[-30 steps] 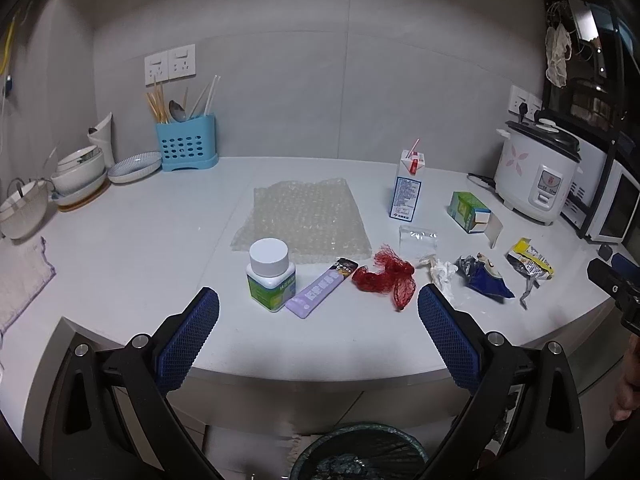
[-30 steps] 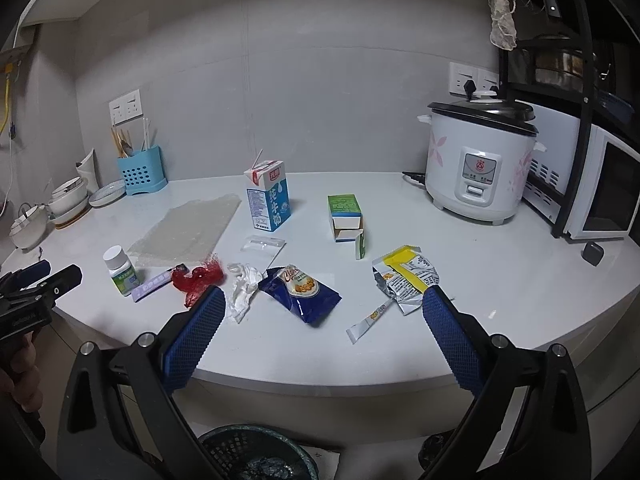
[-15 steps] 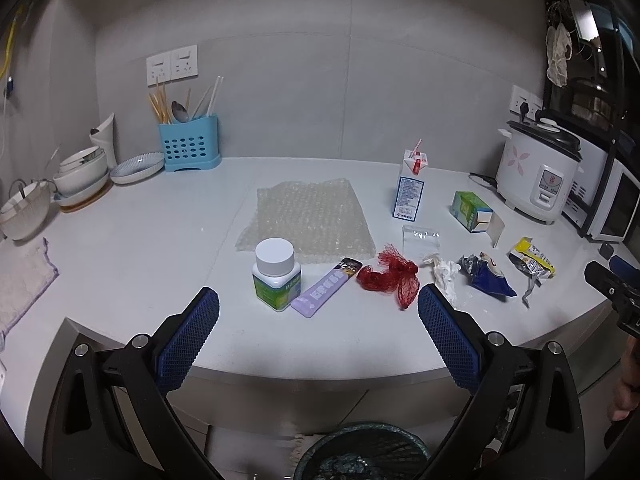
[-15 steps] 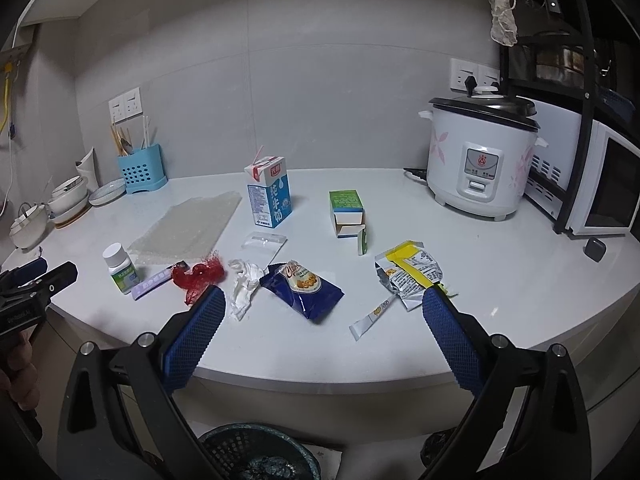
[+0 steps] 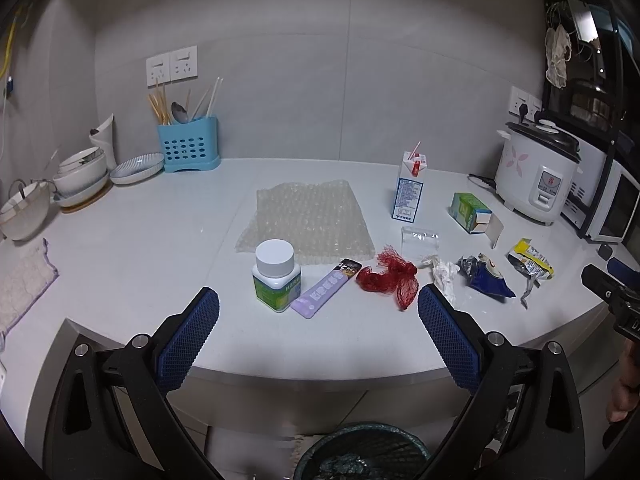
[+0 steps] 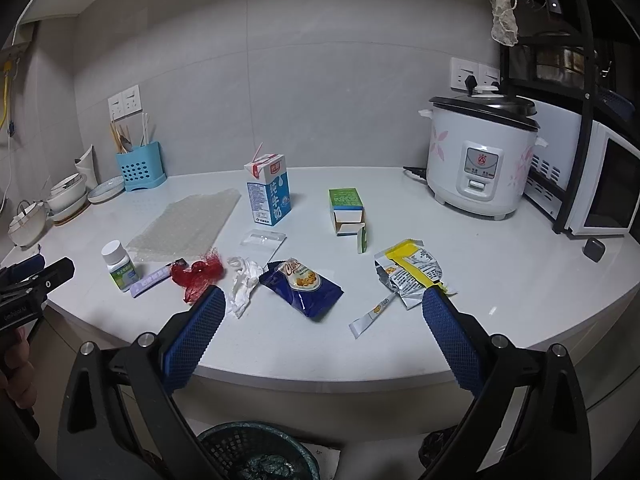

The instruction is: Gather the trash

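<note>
Trash lies on the white counter (image 5: 160, 248): a white-capped green bottle (image 5: 277, 274), a purple wrapper (image 5: 325, 293), red netting (image 5: 387, 277), crumpled tissue (image 6: 243, 282), a blue snack bag (image 6: 302, 287), a yellow-silver wrapper (image 6: 412, 271), a sachet (image 6: 372, 314), a milk carton (image 6: 269, 194), a green box (image 6: 346, 211), a clear bag (image 6: 264, 241) and bubble wrap (image 5: 306, 220). My left gripper (image 5: 318, 320) is open and empty before the counter edge, facing the bottle. My right gripper (image 6: 322, 322) is open and empty, near the snack bag. A dark bin (image 6: 256, 456) stands on the floor below.
A rice cooker (image 6: 482, 160) and a microwave (image 6: 608, 196) stand at the right. A blue utensil holder (image 5: 188, 145), a plate and stacked bowls (image 5: 80, 178) stand at the back left. A cloth (image 5: 22, 276) lies at the left edge.
Both grippers have drifted slightly; the left view shifted a little so the objects sit further right. Both stay open and empty. No object has moved.
</note>
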`<state>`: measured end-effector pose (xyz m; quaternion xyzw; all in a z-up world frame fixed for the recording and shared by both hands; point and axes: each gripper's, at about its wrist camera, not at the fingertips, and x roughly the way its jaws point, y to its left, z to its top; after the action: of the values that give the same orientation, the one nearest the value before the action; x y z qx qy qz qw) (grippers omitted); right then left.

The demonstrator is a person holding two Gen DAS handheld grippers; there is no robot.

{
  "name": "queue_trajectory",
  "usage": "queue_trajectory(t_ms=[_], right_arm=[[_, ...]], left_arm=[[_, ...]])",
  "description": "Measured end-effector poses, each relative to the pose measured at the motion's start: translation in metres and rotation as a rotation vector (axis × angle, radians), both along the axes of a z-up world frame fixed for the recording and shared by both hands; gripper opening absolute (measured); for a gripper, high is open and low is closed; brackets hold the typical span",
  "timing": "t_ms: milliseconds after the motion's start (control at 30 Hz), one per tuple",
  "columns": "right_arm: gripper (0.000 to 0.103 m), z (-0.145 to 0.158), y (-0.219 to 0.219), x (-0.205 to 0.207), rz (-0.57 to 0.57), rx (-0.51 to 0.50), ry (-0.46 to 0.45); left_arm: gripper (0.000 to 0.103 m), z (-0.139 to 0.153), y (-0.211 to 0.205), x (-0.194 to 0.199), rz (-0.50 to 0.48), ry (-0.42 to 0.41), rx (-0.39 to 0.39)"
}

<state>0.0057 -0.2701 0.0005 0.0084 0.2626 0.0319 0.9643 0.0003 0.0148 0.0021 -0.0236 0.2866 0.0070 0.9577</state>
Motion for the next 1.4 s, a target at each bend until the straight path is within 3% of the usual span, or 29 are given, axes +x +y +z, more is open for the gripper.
queue_trajectory(t_ms=[400, 700, 1100, 1300, 1400], right_arm=[[0.095, -0.008, 0.004, 0.017, 0.012, -0.003, 0.020], [0.095, -0.019, 0.014, 0.065, 0.057, -0.021, 0.082], [0.095, -0.069, 0.025, 0.148, 0.109, -0.025, 0.248], [0.095, -0.087, 0.024, 0.165, 0.121, -0.001, 0.278], [0.092, -0.091, 0.025, 0.168, 0.135, 0.010, 0.289]], left_arm=[[0.097, -0.007, 0.009, 0.014, -0.009, 0.012, -0.012], [0.097, -0.028, 0.031, 0.061, 0.020, 0.067, -0.005], [0.097, -0.072, 0.045, 0.126, -0.001, 0.161, 0.006], [0.096, -0.086, 0.048, 0.144, -0.003, 0.193, 0.007], [0.091, -0.090, 0.046, 0.147, -0.007, 0.201, 0.017]])
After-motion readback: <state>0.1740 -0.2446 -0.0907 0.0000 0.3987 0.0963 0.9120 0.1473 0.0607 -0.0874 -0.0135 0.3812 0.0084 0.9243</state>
